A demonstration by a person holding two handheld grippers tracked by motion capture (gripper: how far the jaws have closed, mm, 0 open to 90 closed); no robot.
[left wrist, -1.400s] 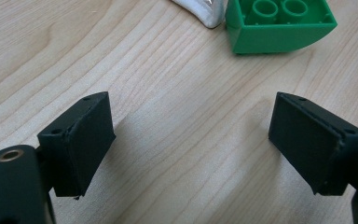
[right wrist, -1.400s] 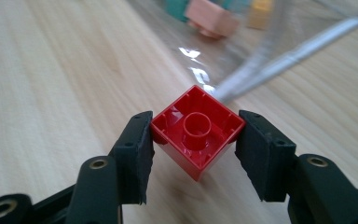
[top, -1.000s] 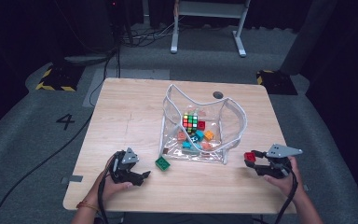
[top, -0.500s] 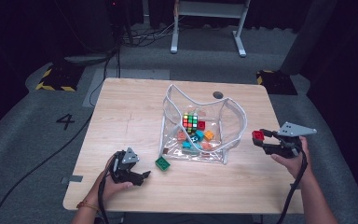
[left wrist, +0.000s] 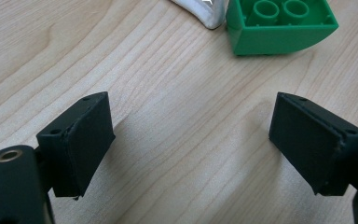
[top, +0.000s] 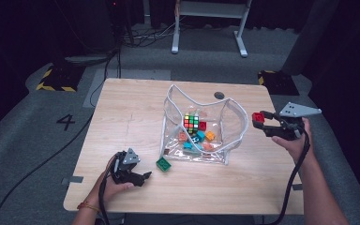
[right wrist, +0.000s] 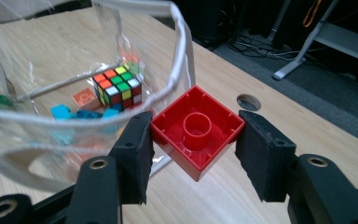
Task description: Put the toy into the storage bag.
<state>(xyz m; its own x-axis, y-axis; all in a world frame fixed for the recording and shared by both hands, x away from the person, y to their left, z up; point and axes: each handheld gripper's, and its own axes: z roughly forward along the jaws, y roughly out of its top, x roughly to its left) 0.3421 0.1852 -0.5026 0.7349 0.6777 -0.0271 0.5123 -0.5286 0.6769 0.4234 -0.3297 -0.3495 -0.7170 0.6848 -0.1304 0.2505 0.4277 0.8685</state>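
A grey stand (top: 209, 18) at the top centre, hazard tape (top: 54, 78) at left, a painted "4" (top: 66, 122) below it.

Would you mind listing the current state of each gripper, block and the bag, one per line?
Right gripper: shut on the red block, raised beside the bag's rim.
Left gripper: open, holding nothing, low over the table.
Green block: lying on the table, studs up, outside the bag.
Clear bag: open at the top, holding a colour cube and small blocks.
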